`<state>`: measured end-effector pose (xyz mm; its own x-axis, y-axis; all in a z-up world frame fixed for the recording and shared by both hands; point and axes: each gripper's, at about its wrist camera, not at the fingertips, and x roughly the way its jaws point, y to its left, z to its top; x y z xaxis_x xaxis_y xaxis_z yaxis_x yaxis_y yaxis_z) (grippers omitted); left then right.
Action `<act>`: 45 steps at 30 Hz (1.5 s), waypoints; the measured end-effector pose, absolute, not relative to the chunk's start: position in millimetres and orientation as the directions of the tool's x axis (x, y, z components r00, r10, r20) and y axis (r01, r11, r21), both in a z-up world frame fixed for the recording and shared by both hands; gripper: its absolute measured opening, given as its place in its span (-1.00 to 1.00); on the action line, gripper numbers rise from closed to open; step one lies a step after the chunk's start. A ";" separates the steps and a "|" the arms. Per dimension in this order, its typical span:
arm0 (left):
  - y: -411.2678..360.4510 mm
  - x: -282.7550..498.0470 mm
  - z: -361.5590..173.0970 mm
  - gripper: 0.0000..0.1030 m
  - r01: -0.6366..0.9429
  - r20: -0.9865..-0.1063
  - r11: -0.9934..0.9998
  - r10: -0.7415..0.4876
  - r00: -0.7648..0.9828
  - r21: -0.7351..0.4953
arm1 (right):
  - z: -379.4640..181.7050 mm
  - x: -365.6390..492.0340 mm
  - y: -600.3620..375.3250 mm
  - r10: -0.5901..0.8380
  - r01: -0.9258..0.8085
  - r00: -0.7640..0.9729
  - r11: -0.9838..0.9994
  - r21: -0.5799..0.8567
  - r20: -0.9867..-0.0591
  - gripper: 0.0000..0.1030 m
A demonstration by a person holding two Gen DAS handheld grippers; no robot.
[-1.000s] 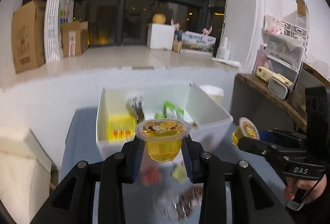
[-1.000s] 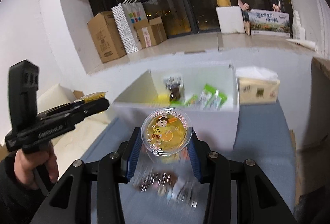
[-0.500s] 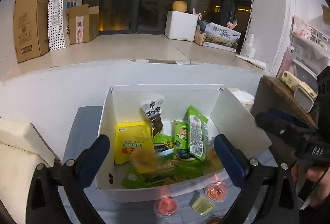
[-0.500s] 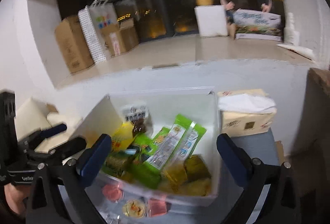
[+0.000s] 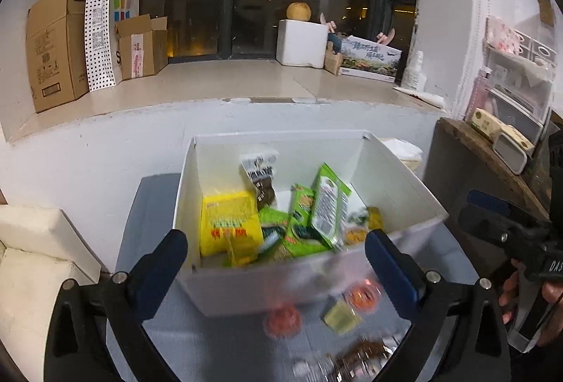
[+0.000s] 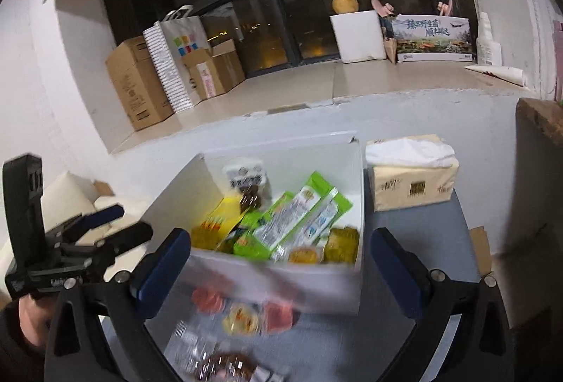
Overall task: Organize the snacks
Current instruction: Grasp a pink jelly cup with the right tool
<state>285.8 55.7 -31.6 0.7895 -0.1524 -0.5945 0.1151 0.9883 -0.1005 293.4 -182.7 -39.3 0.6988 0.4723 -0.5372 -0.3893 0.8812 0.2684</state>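
Observation:
A white box (image 5: 404,185) holds a yellow packet (image 5: 228,223), green packets (image 5: 327,209) and a dark snack bag (image 5: 260,178); it also shows in the right wrist view (image 6: 306,280). An orange jelly cup (image 6: 304,255) lies among the packets inside. My left gripper (image 5: 276,267) is open and empty in front of the box. My right gripper (image 6: 281,262) is open and empty at the box's near wall. Red and yellow jelly cups (image 5: 283,320) (image 6: 242,315) and wrapped snacks (image 6: 218,361) lie on the grey table before the box.
A tissue pack (image 6: 411,178) stands right of the box. Cardboard boxes (image 5: 56,44) and a paper bag (image 5: 105,26) sit on the ledge behind. A wooden shelf (image 5: 492,164) with small items is at the right. A cream cushion (image 5: 31,262) lies left of the table.
Both grippers held orange jelly cups a second ago. They opened over the box, and the cups now lie inside. Both grippers have since drawn back slightly toward the near side.

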 end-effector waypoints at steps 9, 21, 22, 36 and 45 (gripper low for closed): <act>51.8 181.4 -57.1 1.00 0.135 -0.594 0.978 -0.205 0.778 -0.161 | -99.1 228.7 -190.3 0.465 -0.390 0.631 0.882 0.265 -0.621 1.00; 63.3 128.0 -91.9 1.00 0.086 -0.638 0.975 -0.200 0.743 -0.206 | -145.4 292.5 -162.4 0.447 -0.312 0.571 0.894 0.322 -0.689 0.98; 66.0 126.1 -93.2 1.00 0.078 -0.640 0.974 -0.198 0.742 -0.211 | -147.1 296.7 -158.4 0.440 -0.313 0.573 0.897 0.312 -0.691 0.92; 75.2 130.6 -102.0 1.00 0.059 -0.656 0.974 -0.193 0.729 -0.221 | -166.8 315.0 -137.0 0.437 -0.332 0.510 0.895 0.299 -0.741 -0.37; 63.8 161.7 -102.7 1.00 0.084 -0.668 0.979 -0.189 0.719 -0.187 | -128.8 269.5 -178.5 0.483 -0.342 0.570 0.875 0.343 -0.664 -0.37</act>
